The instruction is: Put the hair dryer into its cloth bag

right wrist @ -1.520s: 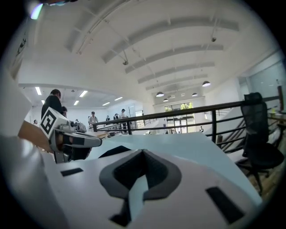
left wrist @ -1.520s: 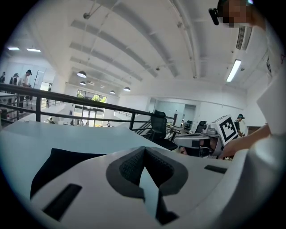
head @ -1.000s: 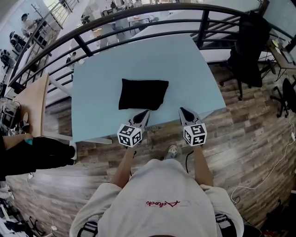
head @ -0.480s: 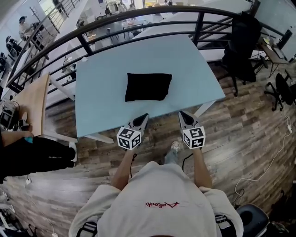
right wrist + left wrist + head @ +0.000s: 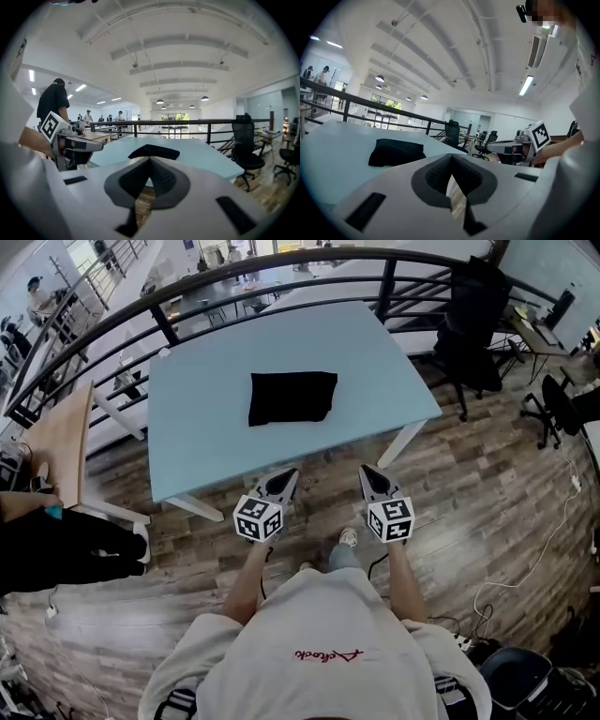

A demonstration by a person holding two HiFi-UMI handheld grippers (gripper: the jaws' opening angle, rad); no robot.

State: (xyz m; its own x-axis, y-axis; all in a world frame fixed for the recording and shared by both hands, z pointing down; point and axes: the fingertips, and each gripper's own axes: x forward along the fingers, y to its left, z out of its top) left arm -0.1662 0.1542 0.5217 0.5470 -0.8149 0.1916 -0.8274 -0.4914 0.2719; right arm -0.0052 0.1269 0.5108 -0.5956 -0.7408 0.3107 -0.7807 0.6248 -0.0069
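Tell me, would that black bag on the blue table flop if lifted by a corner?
Probably floppy: the black bag has soft, uneven cloth edges. Its puffed-up shape suggests something inside, so it may sag heavily. Unlikely to roll; it lies flat on the table.

table (image 5: 197,442): light blue, on wood floor (image 5: 487,507) | on it: black cloth bag (image 5: 292,397), mid-top, possibly filled

Open-plan office on an upper level: black swivel chairs (image 5: 469,343), dark railing (image 5: 179,122), wooden plank floor (image 5: 487,512), long ceiling lamps (image 5: 526,85).
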